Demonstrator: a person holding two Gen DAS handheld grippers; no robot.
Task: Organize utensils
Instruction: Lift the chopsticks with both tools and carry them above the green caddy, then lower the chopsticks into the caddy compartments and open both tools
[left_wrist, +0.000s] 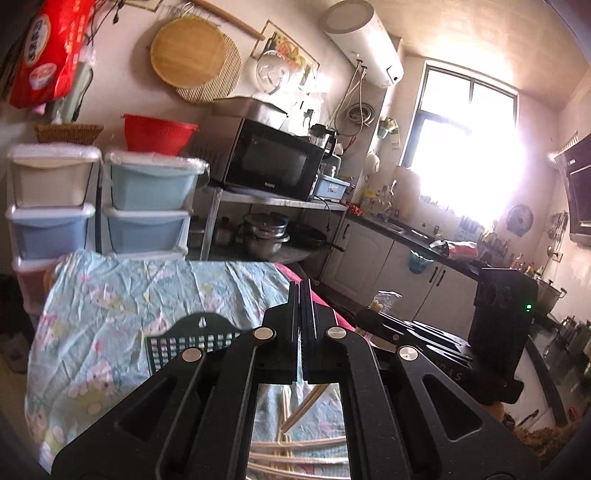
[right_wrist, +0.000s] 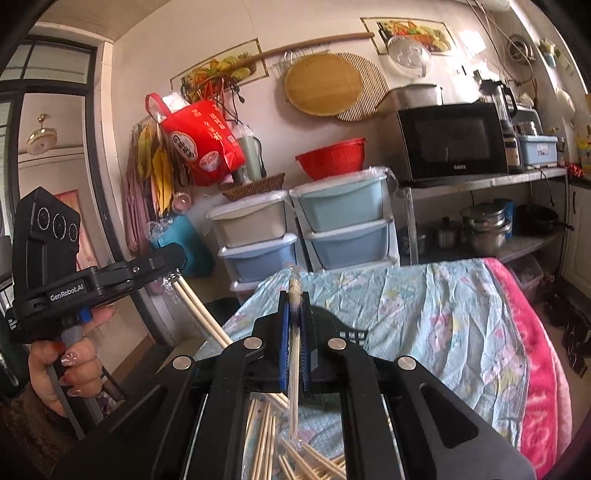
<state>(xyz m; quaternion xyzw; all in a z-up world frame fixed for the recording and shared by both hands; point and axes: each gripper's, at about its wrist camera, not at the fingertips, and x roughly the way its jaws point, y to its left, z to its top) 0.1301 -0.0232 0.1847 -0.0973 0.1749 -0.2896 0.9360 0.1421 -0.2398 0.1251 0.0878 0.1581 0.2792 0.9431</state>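
My right gripper (right_wrist: 294, 310) is clamped on a wrapped pair of chopsticks (right_wrist: 294, 354) — the thin plastic sleeve stands upright between the blue pads, its top poking above them and its lower end hanging toward the pile. My left gripper (left_wrist: 299, 291) has its jaws pressed together. Its own view shows nothing between them, yet the right view shows two pale sticks (right_wrist: 201, 312) slanting down from its tip, so I judge it pinches a pair, though I cannot see the contact itself.

Below both grippers, a loose heap of chopsticks (right_wrist: 314, 469) lies crisscrossed on the flowered cloth (left_wrist: 122, 295) that covers the table. A black slotted holder (left_wrist: 192, 339) rests on the cloth just beyond the heap, by my left gripper; I cannot tell whether anything is in it.

So the job looks barely begun: most sticks are unsorted, and only what I hold is off the cloth. What remains, as I judge it, is to carry these over to the holder, then work through the heap.

Past the table stand stacked plastic drawers (right_wrist: 343, 225) and a microwave (right_wrist: 452, 140) on a shelf.
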